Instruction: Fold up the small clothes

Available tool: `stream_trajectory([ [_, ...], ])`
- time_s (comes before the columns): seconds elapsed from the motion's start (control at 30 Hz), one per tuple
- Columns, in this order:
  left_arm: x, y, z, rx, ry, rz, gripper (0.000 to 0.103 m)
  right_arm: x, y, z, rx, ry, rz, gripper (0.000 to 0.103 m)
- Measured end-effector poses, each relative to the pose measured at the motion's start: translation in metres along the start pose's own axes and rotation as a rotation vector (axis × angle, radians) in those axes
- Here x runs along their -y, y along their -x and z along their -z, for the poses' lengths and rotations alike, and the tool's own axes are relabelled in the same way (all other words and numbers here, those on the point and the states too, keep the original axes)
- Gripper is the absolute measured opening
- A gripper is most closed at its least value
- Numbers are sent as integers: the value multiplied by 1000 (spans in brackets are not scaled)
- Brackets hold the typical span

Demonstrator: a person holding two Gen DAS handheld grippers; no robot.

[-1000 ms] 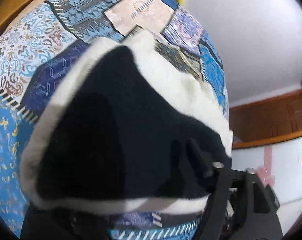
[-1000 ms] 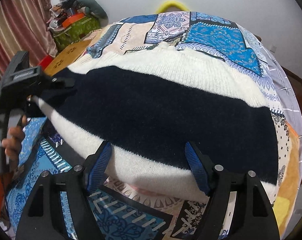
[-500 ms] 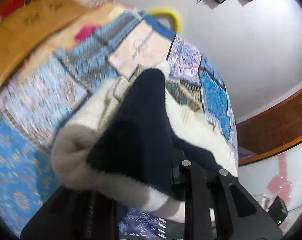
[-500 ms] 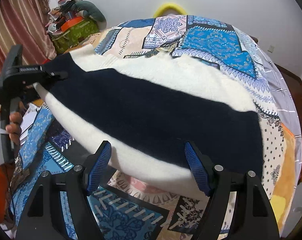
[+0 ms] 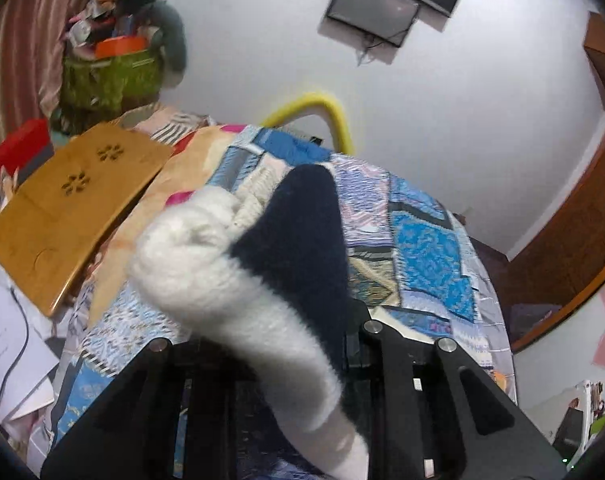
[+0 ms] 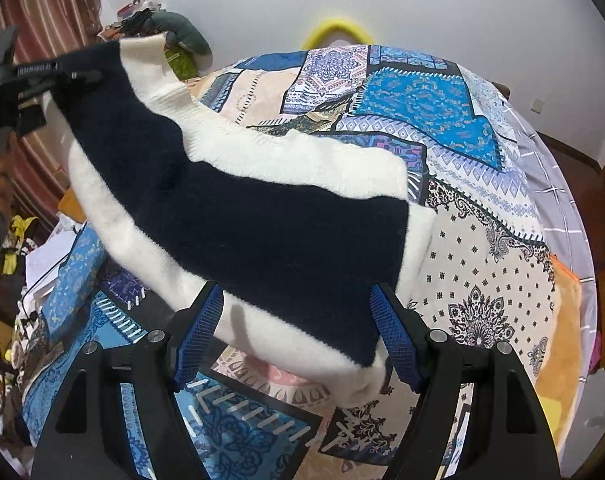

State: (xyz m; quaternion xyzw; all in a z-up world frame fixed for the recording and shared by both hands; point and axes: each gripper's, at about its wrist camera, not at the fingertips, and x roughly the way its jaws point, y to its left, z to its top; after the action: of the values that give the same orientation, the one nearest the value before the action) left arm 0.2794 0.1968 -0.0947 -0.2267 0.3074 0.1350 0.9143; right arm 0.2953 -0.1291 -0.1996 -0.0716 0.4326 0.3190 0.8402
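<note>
A fuzzy white and navy striped sweater [image 6: 238,216] hangs stretched in the air over the patchwork bed. My left gripper [image 6: 58,76] is shut on its upper left end and holds it high. In the left wrist view the bunched sweater [image 5: 262,276] fills the space between the fingers, which are hidden by it. My right gripper [image 6: 298,332] is open with its blue pads [image 6: 200,336] on either side of the sweater's lower edge, which hangs between and just beyond them.
The patchwork bedspread [image 6: 462,216] covers the bed. A wooden lap table [image 5: 70,208] lies on the left side. A cluttered green box [image 5: 110,76] stands by the wall. Papers [image 5: 6,360] lie at the far left.
My left gripper has lifted its end of the sweater up off the bed and tilted upward. The sweater now hangs in the air. The right gripper stays open at the lower edge.
</note>
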Motion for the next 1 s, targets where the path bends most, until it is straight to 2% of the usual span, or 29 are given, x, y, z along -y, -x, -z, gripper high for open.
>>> stream_trajectory([
  [0.17, 48, -3, 7, -4, -80, 52, 24, 3, -8, 5, -19, -21, -4, 73],
  [0.33, 102, -14, 24, -41, -162, 116, 24, 4, -13, 12, -23, -13, -2, 73],
  [0.6, 184, -33, 75, -143, -314, 242, 24, 17, -17, 20, -37, -60, -24, 76],
  [0.7, 196, -39, 98, -207, -370, 267, 24, 21, -15, 22, -41, -78, -34, 76],
  [0.87, 186, -43, 123, -289, -411, 281, 24, 31, -11, 25, -39, -111, -41, 76],
  [1.0, 179, -41, 141, -319, -480, 265, 27, 40, -6, 30, -35, -141, -37, 76],
])
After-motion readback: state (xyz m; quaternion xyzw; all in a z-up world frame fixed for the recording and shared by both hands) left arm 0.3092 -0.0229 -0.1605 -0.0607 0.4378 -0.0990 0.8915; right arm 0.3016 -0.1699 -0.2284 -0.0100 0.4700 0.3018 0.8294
